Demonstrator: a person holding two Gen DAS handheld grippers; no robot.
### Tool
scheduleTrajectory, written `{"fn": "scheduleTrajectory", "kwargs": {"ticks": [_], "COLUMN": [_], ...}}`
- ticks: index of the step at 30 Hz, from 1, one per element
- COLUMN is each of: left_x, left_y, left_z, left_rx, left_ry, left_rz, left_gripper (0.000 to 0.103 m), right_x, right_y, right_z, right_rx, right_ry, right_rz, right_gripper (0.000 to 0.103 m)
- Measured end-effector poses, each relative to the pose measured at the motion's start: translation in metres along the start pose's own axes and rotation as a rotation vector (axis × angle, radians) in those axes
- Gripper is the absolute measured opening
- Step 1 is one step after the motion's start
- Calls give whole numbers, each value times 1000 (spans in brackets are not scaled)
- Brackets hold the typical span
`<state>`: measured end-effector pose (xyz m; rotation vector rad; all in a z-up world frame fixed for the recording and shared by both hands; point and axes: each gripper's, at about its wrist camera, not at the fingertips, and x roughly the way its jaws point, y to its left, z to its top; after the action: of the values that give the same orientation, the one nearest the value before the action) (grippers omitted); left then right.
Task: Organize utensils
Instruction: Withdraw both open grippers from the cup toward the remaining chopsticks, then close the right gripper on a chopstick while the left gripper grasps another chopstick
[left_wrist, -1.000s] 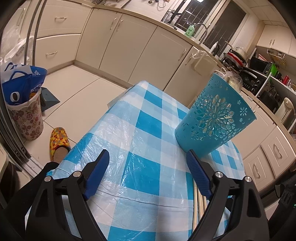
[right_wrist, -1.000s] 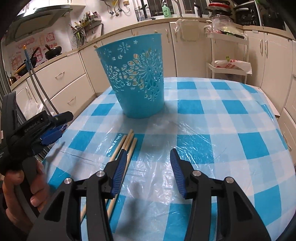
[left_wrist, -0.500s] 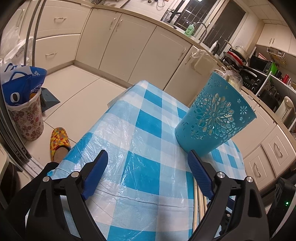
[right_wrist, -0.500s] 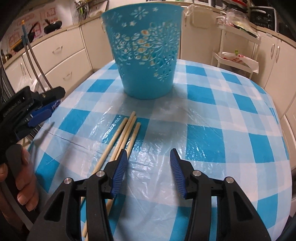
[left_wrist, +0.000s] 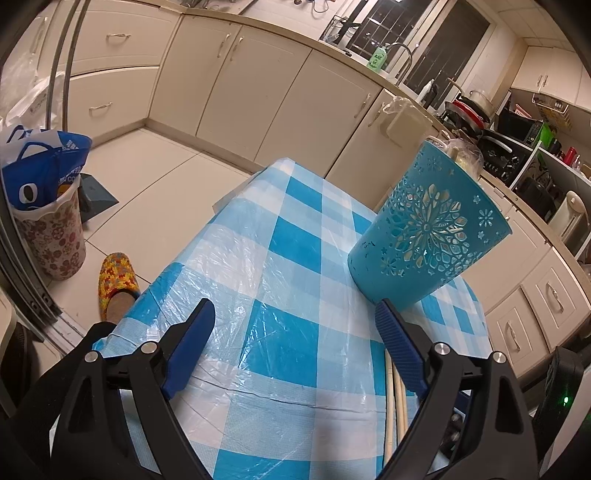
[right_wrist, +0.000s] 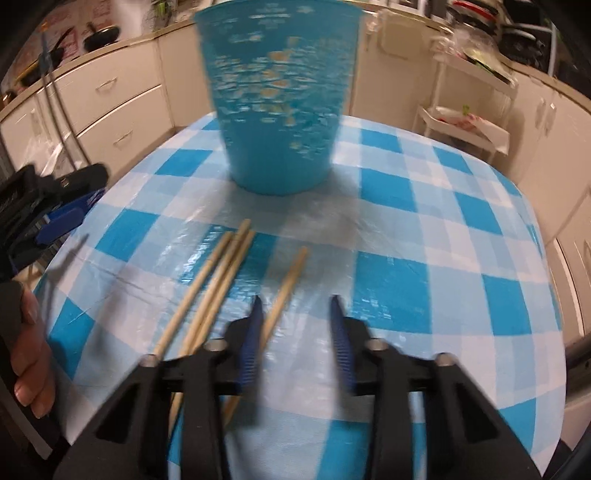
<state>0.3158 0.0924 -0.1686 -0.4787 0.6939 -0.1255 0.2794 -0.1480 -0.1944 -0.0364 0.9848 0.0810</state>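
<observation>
One chopstick (right_wrist: 284, 291) between closing right claw (right_wrist: 295, 306)

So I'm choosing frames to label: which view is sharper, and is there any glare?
Left wrist view: sharp, the perforated turquoise plastic basket crisp, white glare on the clear plastic over the blue-checked tablecloth. Right wrist view: motion-blurred, the basket's pattern smeared, the wooden chopsticks soft-edged; both bowed by the fisheye.
</observation>
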Motion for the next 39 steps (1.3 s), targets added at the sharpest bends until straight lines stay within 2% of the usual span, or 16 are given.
{"fn": "scheduleTrajectory", "kwargs": {"ticks": [3,7,11,16,21,24,28,31,33,37,38,39], "left_x": [0,3,6,15,27,32,39,41,41,44,44,44], "left_y": [-1,-9,-47,-88,-98,-103,-103,-102,-103,-106,-107,-108], "left_z": [0,-3,-16,-38,-45,-50,-53,-52,-52,-52,-52,-52], "left_rx": [3,42,250,496,574,609,618,613,609,596,595,591], "left_ry": [3,19,74,149,232,258,286,281,280,277,273,270], "left_rz": [1,9,10,61,83,98,92,86,91,101,98,95], "left_gripper": [84,84,84,84,83,75,51,40,39,37,35,26], "right_x": [0,-1,0,-3,-7,-7,-6,-6,-7,-5,-5,-4], "right_y": [-12,-25,-23,-28,-43,-50,-48,-43,-43,-53,-52,-48], "right_z": [0,1,1,-4,-7,-7,-5,-4,-4,-4,-3,-2], "right_rx": [39,88,68,64,80,86,66,20,9,75,70,57], "right_ry": [7,15,16,9,13,17,14,13,13,32,33,33], "right_rz": [20,57,63,83,76,71,81,137,149,130,121,113], "right_gripper": [16,16,16,16,16,16,16,13,13,17,17,17]}}
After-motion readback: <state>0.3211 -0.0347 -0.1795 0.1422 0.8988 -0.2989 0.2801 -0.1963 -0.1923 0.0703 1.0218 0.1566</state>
